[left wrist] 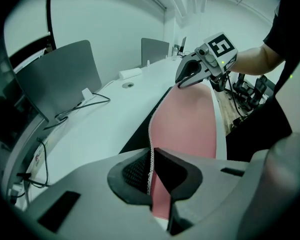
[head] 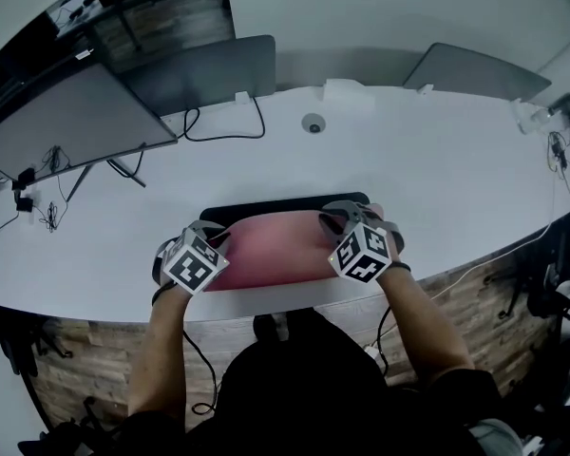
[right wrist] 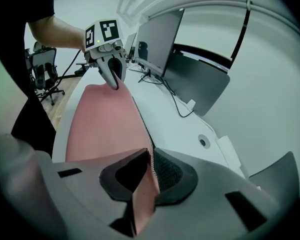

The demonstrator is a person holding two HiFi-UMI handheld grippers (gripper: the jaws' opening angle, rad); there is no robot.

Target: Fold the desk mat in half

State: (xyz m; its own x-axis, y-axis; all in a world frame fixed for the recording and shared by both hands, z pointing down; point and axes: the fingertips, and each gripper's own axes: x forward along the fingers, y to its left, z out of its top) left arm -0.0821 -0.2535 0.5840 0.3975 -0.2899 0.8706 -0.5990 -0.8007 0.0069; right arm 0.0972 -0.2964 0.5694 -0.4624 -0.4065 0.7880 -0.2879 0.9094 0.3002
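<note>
Ok, so this one's well into the fold itself. The desk mat [head: 266, 250] sits on the white table [head: 427, 160], close to the front edge right in front of the person. Most of what you see is its pink underside turned up, with a strip of the black top side peeking out on the far side.

The left claw [head: 215, 236] is pinched down tight on one corner of the raised edge. In the left gripper view the stitched edge runs straight in between the pads, and there's basically no gap. The right claw [head: 338, 220] is doing the same thing at the other corner, clamped on the mat with the pink sheet wedged between its pads. The held edge stretches between the two claws and looks fairly taut and level.

My read is that the flap is nearly all the way over and just needs laying down. For the next move, I'd keep both claws moving together so the edge doesn't skew, lower it onto the black strip so the corners line up, and only then let go.
</note>
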